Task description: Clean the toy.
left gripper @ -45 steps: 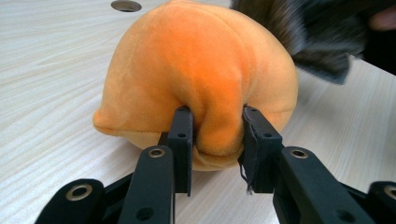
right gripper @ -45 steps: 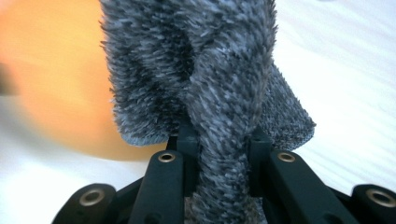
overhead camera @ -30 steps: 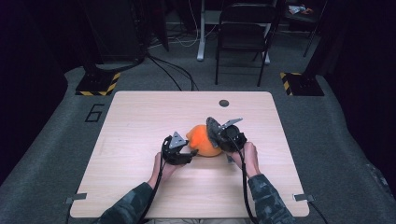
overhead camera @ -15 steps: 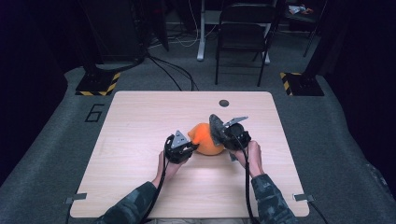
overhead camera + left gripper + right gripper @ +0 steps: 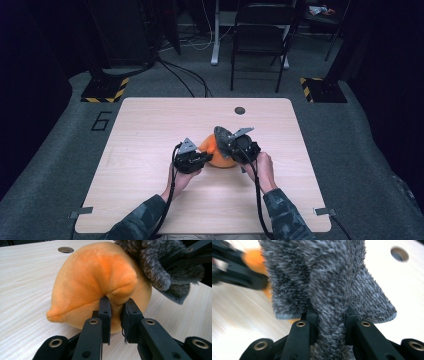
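The orange plush toy (image 5: 218, 151) sits on the tabletop (image 5: 150, 130) near its middle, directly between the two hands, and the move ahead looks to turn on how the two grips face each other across it. The left hand-held gripper (image 5: 115, 312) comes in from the toy's left side; its jaws have just been closing and now pinch a raised fold of the orange fabric low on the body, with the toy's pointed end sticking out to the left in the left gripper view. The right hand-held gripper (image 5: 329, 320) is clamped on the grey fuzzy cloth (image 5: 324, 277), which drapes over the toy's upper right side and rises from between the jaws. So the orange body lies left of the right hand and the grey piece right of the left hand. Both hands are equally near, touching the same bundle from opposite sides. Pulling them apart would likely separate grey from orange.
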The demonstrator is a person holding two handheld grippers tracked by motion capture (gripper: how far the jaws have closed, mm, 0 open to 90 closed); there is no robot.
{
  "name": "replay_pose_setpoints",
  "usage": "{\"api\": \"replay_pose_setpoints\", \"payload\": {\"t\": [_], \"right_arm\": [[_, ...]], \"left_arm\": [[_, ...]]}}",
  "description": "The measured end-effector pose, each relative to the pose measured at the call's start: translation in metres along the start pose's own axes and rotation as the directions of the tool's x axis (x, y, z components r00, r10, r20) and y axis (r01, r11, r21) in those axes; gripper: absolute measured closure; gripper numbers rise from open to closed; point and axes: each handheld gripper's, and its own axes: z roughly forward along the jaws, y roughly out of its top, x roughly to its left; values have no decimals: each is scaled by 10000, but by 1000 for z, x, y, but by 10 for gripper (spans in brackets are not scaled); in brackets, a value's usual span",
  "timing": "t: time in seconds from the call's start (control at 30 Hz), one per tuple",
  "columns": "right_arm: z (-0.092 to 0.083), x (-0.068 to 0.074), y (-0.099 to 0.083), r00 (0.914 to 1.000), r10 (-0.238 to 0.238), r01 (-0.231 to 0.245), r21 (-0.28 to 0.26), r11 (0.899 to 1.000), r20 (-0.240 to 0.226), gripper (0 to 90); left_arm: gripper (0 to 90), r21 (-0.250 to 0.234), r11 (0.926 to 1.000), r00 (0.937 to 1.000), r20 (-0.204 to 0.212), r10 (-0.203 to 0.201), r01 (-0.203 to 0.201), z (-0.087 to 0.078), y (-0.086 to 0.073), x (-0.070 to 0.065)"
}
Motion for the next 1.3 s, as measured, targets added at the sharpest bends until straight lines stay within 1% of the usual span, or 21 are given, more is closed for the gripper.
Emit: {"api": "replay_pose_setpoints", "payload": {"t": [0.03,0.2,0.23,0.3,0.4,0.43,0.47,0.5,0.6,0.63,0.7,0.73,0.8,0.83,0.87,0.93,1.0,1.07,1.13,1.2,1.3], "right_arm": [[5,-6,-5,9994,337,-335,247,9991,-85,738],[18,-21,-15,9962,836,-817,708,9941,-243,737],[21,-24,-18,9943,1046,-1021,949,9902,-211,737],[29,-30,-25,9913,1296,-1259,1304,9834,-206,737],[45,-35,-36,9897,1431,-1386,1969,9706,-87,736],[47,-37,-38,9885,1506,-1455,1978,9694,-107,737],[46,-39,-37,9864,1626,-1551,1949,9685,-232,738],[44,-40,-35,9879,1538,-1473,1951,9697,-184,740],[28,-46,-28,9868,1619,-1593,1461,9764,-63,743],[21,-46,-25,9845,1751,-1729,1193,9777,-84,744],[6,-46,-19,9853,1694,-1681,495,9845,-236,744],[-6,-41,-13,9857,1629,-1629,38,9866,-441,744],[-15,-31,-6,9892,1366,-1387,-395,9895,-527,744],[-15,-25,-3,9903,1230,-1253,-320,9916,-647,743],[-10,-20,-1,9927,916,-919,-4,9958,-787,742],[5,-12,-3,9961,728,-714,301,9970,-506,741],[13,-13,-6,9960,821,-814,201,9965,-351,742],[12,-15,-7,9958,858,-852,213,9961,-312,742],[13,-16,-9,9956,919,-914,280,9954,-198,742],[15,-19,-11,9947,987,-980,232,9949,-299,742],[16,-21,-11,9943,1006,-1001,174,9948,-351,741]], "left_arm": [[765,59,10000,10000,56,21,-22,1,0,1],[760,111,9998,9997,162,156,-158,2,-1,3],[758,121,9999,9999,170,20,-22,2,-1,3],[756,143,9999,9999,137,26,-28,2,-2,3],[748,84,10000,9999,125,10,-11,2,-2,4],[744,80,10000,9999,121,22,-23,1,-2,4],[742,93,10000,9999,141,0,-1,1,-1,5],[742,7,10000,9999,118,-66,65,2,-1,6],[742,-19,9999,9998,138,-163,163,1,-2,8],[742,-13,9999,9998,135,-164,165,1,-2,8],[740,23,10000,9999,49,-96,96,1,-2,7],[739,31,10000,10000,20,-71,71,1,-1,6],[737,7,10000,10000,-27,-11,11,1,-1,6],[735,-35,10000,10000,-25,-63,63,2,-1,6],[728,-64,10000,10000,-23,-67,67,2,-1,6],[664,-79,10000,10000,-42,-34,34,2,-1,6],[567,-91,10000,9999,-115,24,-25,2,-1,5],[482,38,9997,9992,-324,250,-249,2,-1,2],[436,138,9988,9973,-563,475,-468,4,-3,-1],[475,196,9979,9953,-743,629,-616,8,-4,-1],[611,142,9980,9950,-773,631,-622,12,-6,0]]}}
